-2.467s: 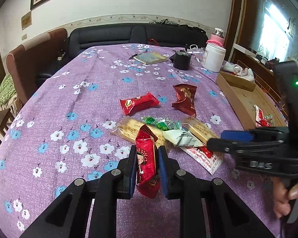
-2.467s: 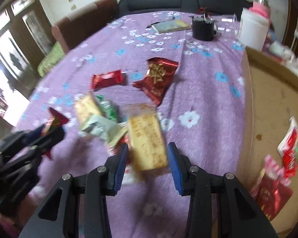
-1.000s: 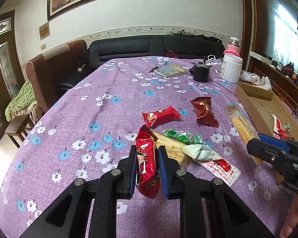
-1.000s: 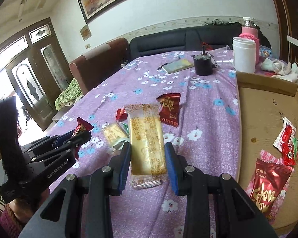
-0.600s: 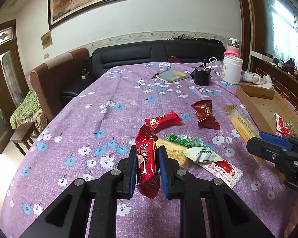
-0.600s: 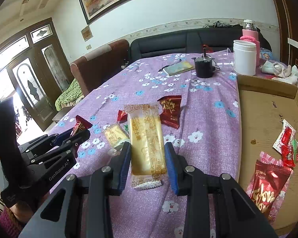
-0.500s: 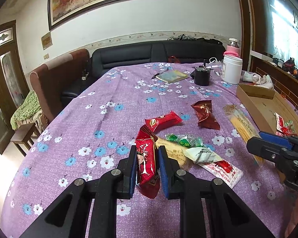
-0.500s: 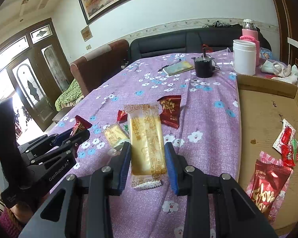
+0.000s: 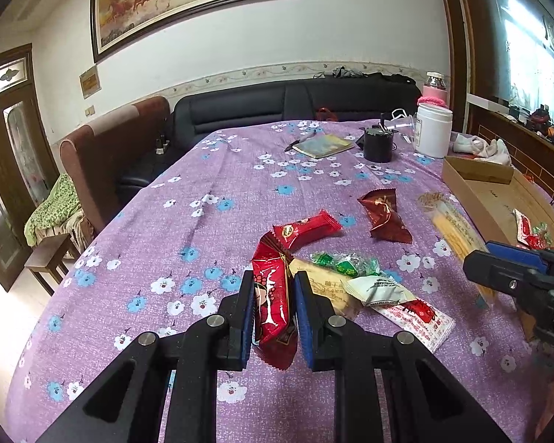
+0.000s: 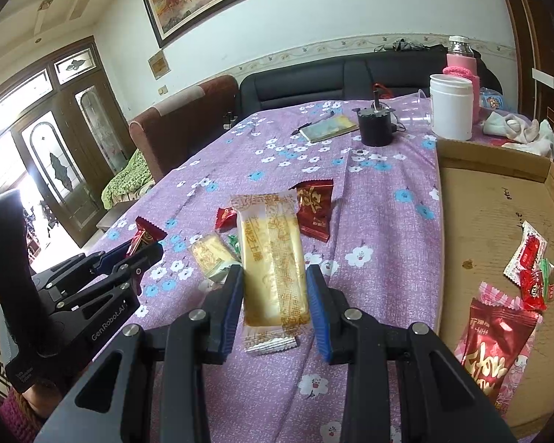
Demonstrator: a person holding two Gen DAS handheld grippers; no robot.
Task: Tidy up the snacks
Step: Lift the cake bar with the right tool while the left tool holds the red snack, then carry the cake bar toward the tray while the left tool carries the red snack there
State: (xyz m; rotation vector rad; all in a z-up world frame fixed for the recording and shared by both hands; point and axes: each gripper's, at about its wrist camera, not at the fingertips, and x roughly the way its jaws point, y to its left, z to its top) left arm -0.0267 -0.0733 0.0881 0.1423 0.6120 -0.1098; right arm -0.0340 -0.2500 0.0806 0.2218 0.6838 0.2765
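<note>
My left gripper (image 9: 273,291) is shut on a red snack packet (image 9: 271,295) with a cartoon face, held above the purple flowered tablecloth (image 9: 203,229). My right gripper (image 10: 275,284) is shut on a long yellow cake bar (image 10: 271,258) in a clear wrapper, lifted off the table. Loose snacks lie between them: a red bar (image 9: 306,227), a dark red pouch (image 9: 384,214), green candies (image 9: 341,261), a pale green packet (image 9: 376,289) and a yellow cake (image 10: 208,253). To the right lies a cardboard box (image 10: 498,229) holding several red packets.
At the far end stand a black cup (image 9: 377,144), a white jar (image 9: 434,134), a pink-capped bottle (image 10: 460,61) and a booklet (image 9: 323,146). White cloth (image 10: 517,129) lies behind the box. A black sofa and a brown chair border the table.
Both grippers rose from the table with their snacks since the oldest frames and tilted up. Over the last second neither has visibly moved.
</note>
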